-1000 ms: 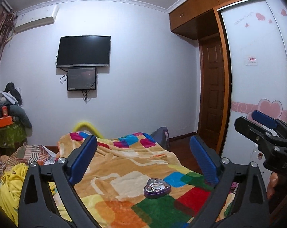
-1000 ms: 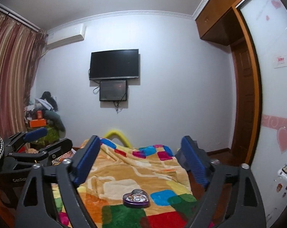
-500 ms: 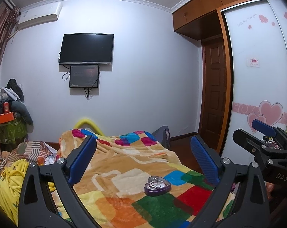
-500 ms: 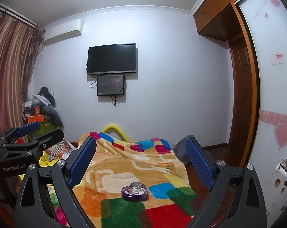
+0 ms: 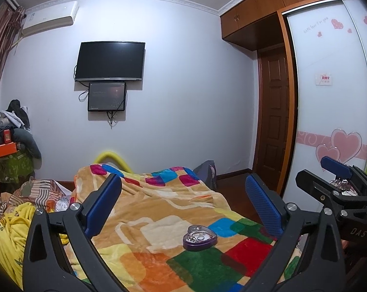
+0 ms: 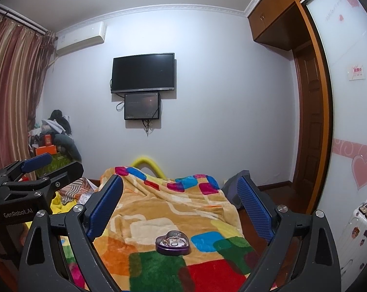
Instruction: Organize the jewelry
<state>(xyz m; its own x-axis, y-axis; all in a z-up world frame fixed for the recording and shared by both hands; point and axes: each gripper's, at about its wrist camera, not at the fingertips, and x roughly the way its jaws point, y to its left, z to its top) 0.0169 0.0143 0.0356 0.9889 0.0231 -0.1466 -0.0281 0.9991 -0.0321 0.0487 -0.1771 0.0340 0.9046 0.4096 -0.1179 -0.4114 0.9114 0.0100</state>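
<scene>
A purple heart-shaped jewelry box lies open on the colourful patchwork blanket, with several small metal pieces inside. It also shows in the right wrist view. My left gripper is open and empty, held above and short of the box. My right gripper is open and empty too, beside the left one. Each gripper shows at the edge of the other's view: the right gripper and the left gripper.
The bed fills the lower middle. Yellow cloth and striped bedding lie at its left. A cluttered stand is far left. A wardrobe with heart stickers and a white suitcase stand right. A TV hangs ahead.
Both grippers have tilted slightly upward and shifted, so the box sits lower in both views. Jaws stay open. The box has not moved.
</scene>
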